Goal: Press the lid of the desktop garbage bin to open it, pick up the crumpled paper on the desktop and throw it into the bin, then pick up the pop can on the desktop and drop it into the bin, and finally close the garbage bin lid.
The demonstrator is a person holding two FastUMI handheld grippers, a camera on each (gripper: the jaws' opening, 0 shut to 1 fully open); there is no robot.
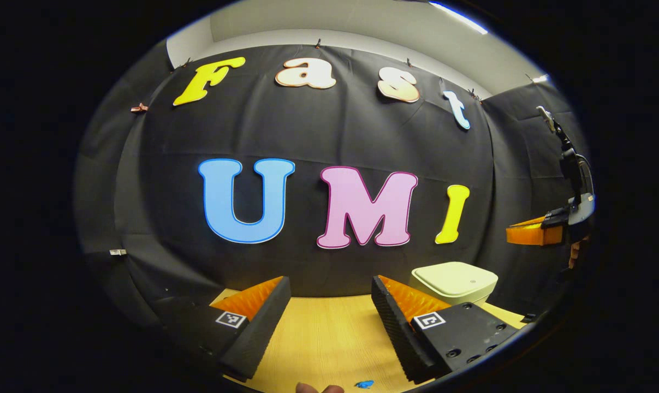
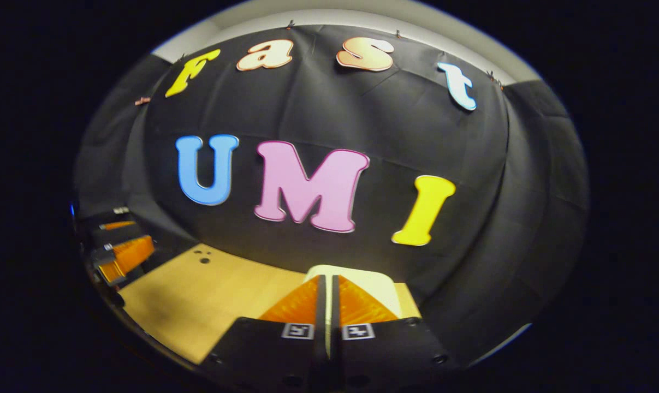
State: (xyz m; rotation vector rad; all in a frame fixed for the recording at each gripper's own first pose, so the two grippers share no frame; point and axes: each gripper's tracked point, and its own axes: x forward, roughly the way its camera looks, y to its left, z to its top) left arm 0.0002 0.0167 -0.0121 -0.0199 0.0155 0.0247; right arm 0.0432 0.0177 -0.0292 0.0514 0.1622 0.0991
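The left claw stood wide open in the left gripper view, its two fingers spread apart above the wooden table with nothing between them. Outward from it, at about two o'clock and just past its right finger, the garbage bin sat near the back of the table with its pale lid down. At the bottom edge, near six o'clock, lay a small blue scrap beside a fingertip of the person. Far out at three o'clock the right claw hung in the air, well apart from the bin.

In the right gripper view the right claw was closed, its fingers drawn together with only a thin slit left and nothing gripped. The garbage bin lay straight ahead at twelve o'clock, just behind the fingertips, lid shut. Whether the tips touched the lid could not be told. The left claw showed out at nine o'clock, over the table's far edge.
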